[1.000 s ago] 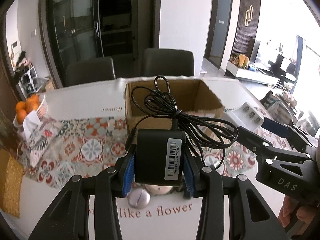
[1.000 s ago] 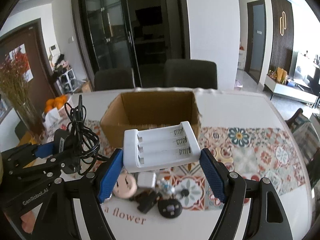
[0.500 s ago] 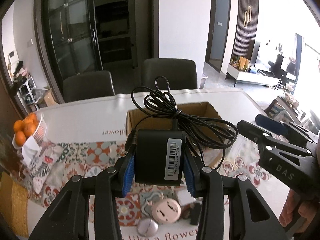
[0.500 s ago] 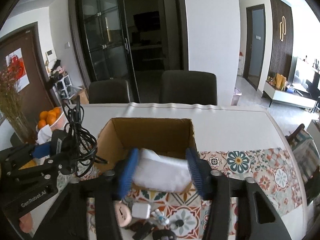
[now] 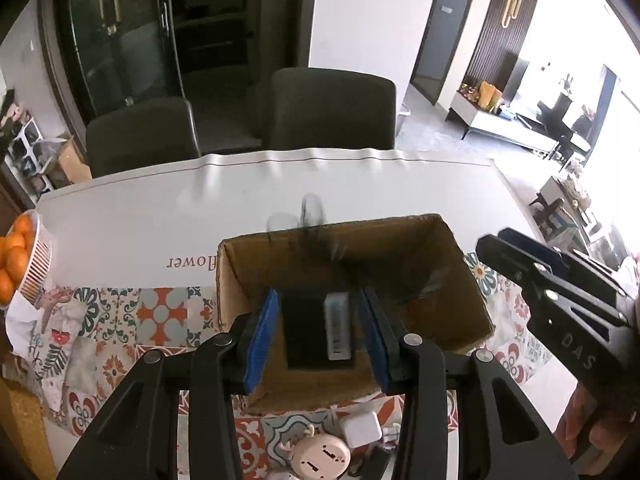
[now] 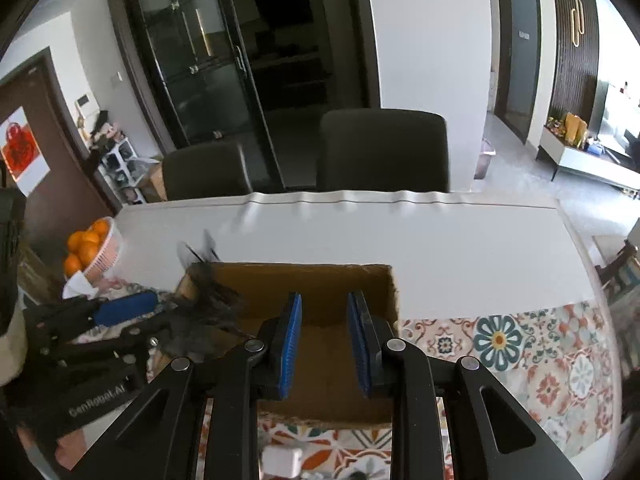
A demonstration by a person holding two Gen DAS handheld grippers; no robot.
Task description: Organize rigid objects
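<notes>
Left wrist: left gripper (image 5: 318, 330) over cardboard box (image 5: 474, 300) — black adapter (image 5: 310, 330) between its pads, possibly just freed.
Right wrist: right gripper (image 6: 324, 342) parted, empty.
Left: small gadgets (image 5: 320, 454) on table.

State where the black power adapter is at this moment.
In the left wrist view, the black power adapter sits between the blue pads of the left gripper, over the open cardboard box; its blurred cable trails over the box's far wall.

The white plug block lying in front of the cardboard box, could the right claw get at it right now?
Probably yes: the right claw is empty and open over the box, and nothing covers the plug block just below it.
</notes>
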